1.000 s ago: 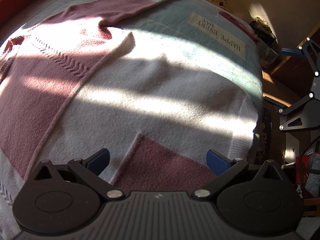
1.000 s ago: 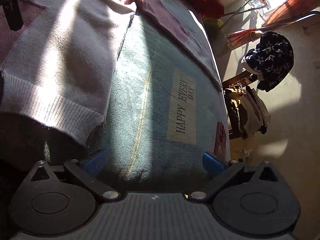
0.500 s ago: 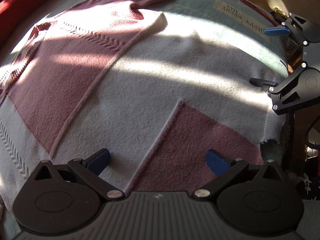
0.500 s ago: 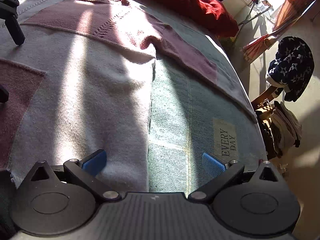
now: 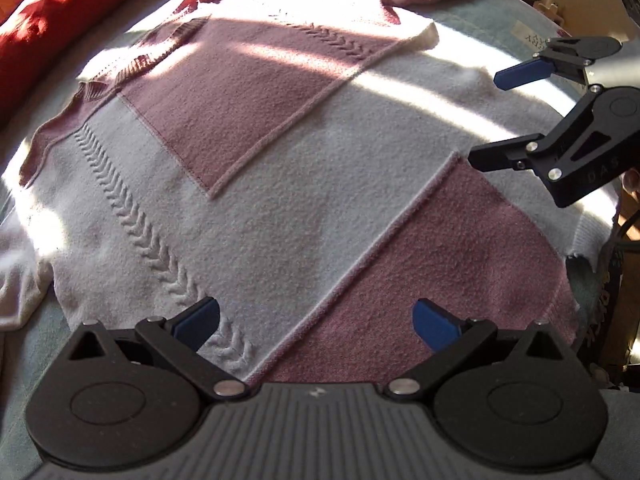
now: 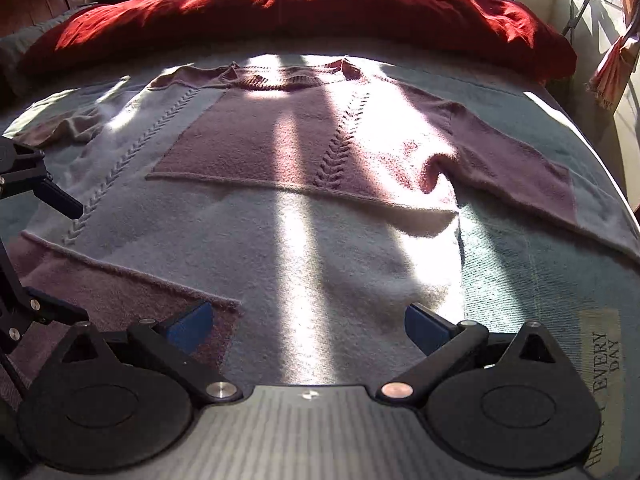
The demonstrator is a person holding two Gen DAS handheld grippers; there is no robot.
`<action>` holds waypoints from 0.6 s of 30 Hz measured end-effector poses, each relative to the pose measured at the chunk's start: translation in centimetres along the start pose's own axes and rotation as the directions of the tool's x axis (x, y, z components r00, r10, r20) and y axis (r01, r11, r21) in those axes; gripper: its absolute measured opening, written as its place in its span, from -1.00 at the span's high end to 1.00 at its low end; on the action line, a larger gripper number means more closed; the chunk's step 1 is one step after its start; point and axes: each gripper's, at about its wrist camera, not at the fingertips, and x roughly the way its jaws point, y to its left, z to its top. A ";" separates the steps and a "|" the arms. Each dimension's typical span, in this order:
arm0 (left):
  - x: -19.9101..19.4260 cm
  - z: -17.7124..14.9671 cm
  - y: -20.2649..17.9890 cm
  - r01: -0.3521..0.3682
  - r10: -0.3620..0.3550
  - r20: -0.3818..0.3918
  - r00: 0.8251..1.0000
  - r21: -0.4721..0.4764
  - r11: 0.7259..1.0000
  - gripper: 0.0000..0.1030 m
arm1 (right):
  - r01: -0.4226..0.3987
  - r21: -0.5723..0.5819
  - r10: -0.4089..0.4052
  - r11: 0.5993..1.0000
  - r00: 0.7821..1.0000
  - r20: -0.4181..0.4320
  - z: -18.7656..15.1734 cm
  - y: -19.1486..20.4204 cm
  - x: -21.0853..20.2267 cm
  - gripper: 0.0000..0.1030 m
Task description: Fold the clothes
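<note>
A knit sweater point(image 5: 280, 216) in white with mauve blocks lies spread flat on a pale blue-green bedspread point(image 6: 532, 264), collar toward the far end. In the right wrist view the sweater point(image 6: 320, 208) shows both sleeves out to the sides. My left gripper point(image 5: 316, 320) hovers open over the hem, nothing between its blue pads. My right gripper point(image 6: 308, 324) is open too, over the lower hem near the right side. From the left wrist view the right gripper point(image 5: 488, 116) appears at the right edge, fingers apart. The left gripper's black linkage point(image 6: 36, 188) shows at the left edge of the right wrist view.
A red blanket point(image 6: 320, 12) lies bunched along the far end of the bed. A label reading "HAPPY EVERY DAY" point(image 6: 604, 380) is sewn on the bedspread at right. Beyond the bed's right edge are a drying rack and curtain point(image 6: 612, 52). Strong sunlight stripes cross the sweater.
Both cameras have pulled back and swung to face the whole sweater. The right gripper came in over the hem from beyond the bed's edge. Both stayed open.
</note>
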 end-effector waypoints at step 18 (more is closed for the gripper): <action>-2.8 -6.9 -3.7 0.012 -0.012 0.001 1.000 -0.222 0.975 -0.98 | 0.014 0.007 -0.013 1.000 0.998 -0.061 -1.4 0.0 2.2 -1.00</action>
